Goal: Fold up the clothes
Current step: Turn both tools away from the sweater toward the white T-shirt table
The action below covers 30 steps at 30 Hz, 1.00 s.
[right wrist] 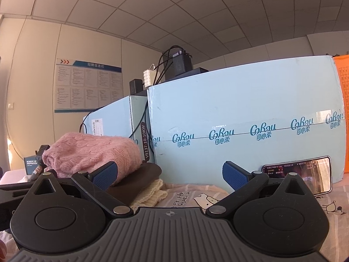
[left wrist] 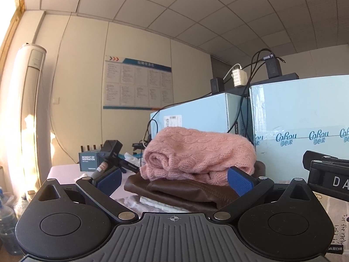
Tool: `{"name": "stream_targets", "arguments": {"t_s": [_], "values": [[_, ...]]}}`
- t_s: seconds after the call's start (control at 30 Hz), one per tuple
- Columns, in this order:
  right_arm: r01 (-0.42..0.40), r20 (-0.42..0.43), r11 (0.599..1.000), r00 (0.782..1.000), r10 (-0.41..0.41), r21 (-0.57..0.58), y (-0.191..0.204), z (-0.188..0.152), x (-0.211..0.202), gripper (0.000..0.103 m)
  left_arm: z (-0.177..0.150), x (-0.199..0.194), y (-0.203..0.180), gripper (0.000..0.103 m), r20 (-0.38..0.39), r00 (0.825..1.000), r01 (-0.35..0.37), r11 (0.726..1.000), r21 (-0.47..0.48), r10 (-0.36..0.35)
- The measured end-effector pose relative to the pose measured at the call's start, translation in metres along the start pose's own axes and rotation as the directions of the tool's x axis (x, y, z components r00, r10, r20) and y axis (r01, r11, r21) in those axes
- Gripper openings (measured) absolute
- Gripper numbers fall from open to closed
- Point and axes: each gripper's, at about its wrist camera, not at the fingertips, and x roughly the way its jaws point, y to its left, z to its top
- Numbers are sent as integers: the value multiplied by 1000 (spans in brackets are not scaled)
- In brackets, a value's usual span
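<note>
A folded pink knit sweater (left wrist: 196,152) lies on top of a folded brown garment (left wrist: 181,190), which lies on a cream knit piece (left wrist: 157,204). The stack sits on a striped printed cloth. My left gripper (left wrist: 174,180) is open and empty, level with the stack and just in front of it. In the right wrist view the pink sweater (right wrist: 91,152), brown garment (right wrist: 139,176) and cream knit (right wrist: 150,194) are at the left. My right gripper (right wrist: 170,175) is open and empty, to the right of the stack. The right gripper's body shows in the left wrist view (left wrist: 327,174).
Two pale blue cardboard boxes (right wrist: 240,118) stand behind the stack, with chargers and cables (right wrist: 174,67) on top. A phone (right wrist: 309,174) leans against the right box. A small dark box (left wrist: 89,160) and a black device (left wrist: 109,155) sit at the left. Water bottles (left wrist: 8,218) stand lower left.
</note>
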Motion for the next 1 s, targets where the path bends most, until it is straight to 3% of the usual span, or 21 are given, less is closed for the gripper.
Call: {"name": "stream_targets", "arguments": {"t_s": [0.53,1.0], "values": [[-2,-3,1000,1000,2,4,0,7,-7,103,3,-7,16,103,49,998,31,995,-100,-27],[19,-40,1000,999,-20,-17,5,6,-7,103,5,-3,32,103,13,998,65,980,-191,-63]]}}
